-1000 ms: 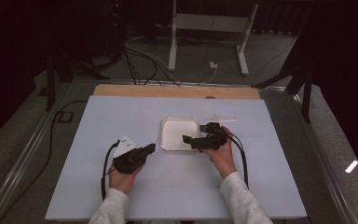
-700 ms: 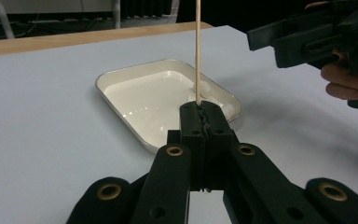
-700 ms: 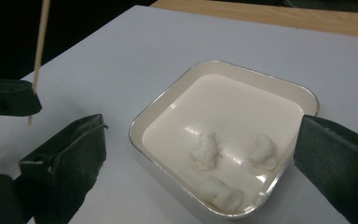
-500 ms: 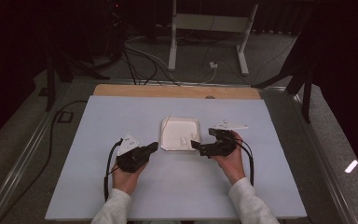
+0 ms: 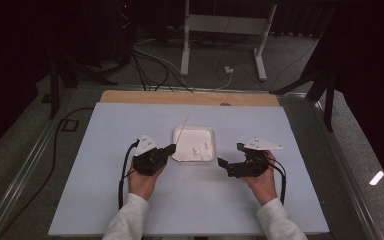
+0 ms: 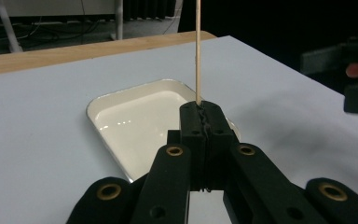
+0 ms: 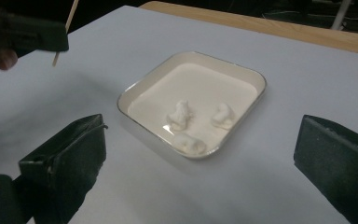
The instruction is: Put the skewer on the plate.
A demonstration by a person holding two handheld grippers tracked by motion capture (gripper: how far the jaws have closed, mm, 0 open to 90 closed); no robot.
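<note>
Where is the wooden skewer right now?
The wooden skewer stands clamped upright in the left hand-held gripper, just left of the white tray in the high view, near the table's middle.

No readable text, labels, brand marks or nos. anywhere; tray (image 5: 194, 136), grippers, table surface all unmarked

Tray (image 5: 193, 132) sits on table (image 5: 105, 130) between both grippers: just right of left gripper (image 5: 170, 149), left of right gripper (image 5: 228, 161). Three lumps (image 7: 196, 123) in tray's right-gripper side. Skewer (image 6: 198, 51) stands up from left gripper, over tray.
</note>
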